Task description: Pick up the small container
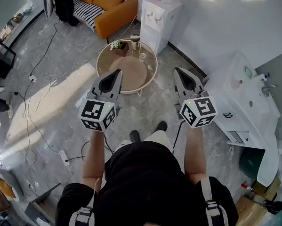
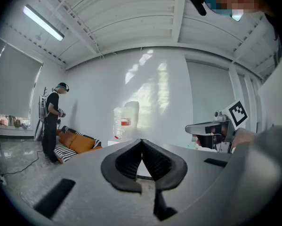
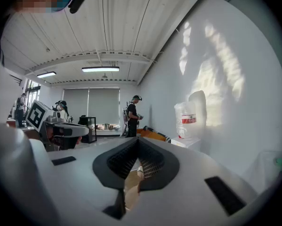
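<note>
A round, glass-rimmed low table [image 1: 152, 71] stands on the floor ahead of me. On its far side are a small clear container [image 1: 142, 56], a taller cup [image 1: 135, 42] and a small planter box [image 1: 118, 45]. I hold both grippers level at chest height, well above the table and short of it. My left gripper [image 1: 116, 72] [image 2: 141, 141] has its jaws together with nothing between them. My right gripper [image 1: 178, 70] [image 3: 137, 140] is likewise shut and empty. Through the gap under the right jaws, only a sliver of the tabletop shows.
A white water dispenser [image 1: 157, 18] stands behind the table, with an orange sofa [image 1: 110, 6] to its left. A white counter with a sink [image 1: 244, 98] runs along the right. Cables and a power strip [image 1: 64, 157] lie on the floor at left. Another person [image 3: 132, 117] stands by the sofa.
</note>
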`<state>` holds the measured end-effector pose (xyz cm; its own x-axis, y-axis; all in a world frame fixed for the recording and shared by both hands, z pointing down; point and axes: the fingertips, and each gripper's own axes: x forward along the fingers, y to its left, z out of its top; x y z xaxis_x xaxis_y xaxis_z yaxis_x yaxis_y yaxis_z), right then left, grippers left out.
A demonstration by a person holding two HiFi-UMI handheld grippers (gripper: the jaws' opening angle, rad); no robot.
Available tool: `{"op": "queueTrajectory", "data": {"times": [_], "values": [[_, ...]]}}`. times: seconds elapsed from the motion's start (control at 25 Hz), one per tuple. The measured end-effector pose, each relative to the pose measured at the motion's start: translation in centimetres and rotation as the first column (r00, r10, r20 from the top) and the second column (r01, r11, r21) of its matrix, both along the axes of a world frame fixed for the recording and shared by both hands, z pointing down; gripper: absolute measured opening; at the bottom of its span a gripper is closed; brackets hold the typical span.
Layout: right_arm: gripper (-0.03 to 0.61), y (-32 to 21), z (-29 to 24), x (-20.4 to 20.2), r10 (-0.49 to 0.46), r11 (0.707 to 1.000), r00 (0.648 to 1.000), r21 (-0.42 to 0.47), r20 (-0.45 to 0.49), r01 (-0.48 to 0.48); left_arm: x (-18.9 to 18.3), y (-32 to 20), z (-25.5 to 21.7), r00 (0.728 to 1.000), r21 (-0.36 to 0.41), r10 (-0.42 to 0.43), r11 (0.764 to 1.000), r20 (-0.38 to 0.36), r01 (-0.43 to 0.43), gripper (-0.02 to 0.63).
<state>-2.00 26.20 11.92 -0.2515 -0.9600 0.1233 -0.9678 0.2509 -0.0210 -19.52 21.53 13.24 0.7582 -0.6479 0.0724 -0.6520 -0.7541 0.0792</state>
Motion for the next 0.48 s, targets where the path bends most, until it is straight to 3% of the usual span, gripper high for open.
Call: {"op": "queueTrajectory", "data": {"times": [0.48], "values": [[0.003, 1.4, -0.4, -0.4, 0.003, 1.000, 1.000, 0.003, 0.008, -0.003, -0.4, 0.9, 0.0, 1.000, 0.003, -0.011, 1.000, 0.005, 0.011, 0.018]]}}
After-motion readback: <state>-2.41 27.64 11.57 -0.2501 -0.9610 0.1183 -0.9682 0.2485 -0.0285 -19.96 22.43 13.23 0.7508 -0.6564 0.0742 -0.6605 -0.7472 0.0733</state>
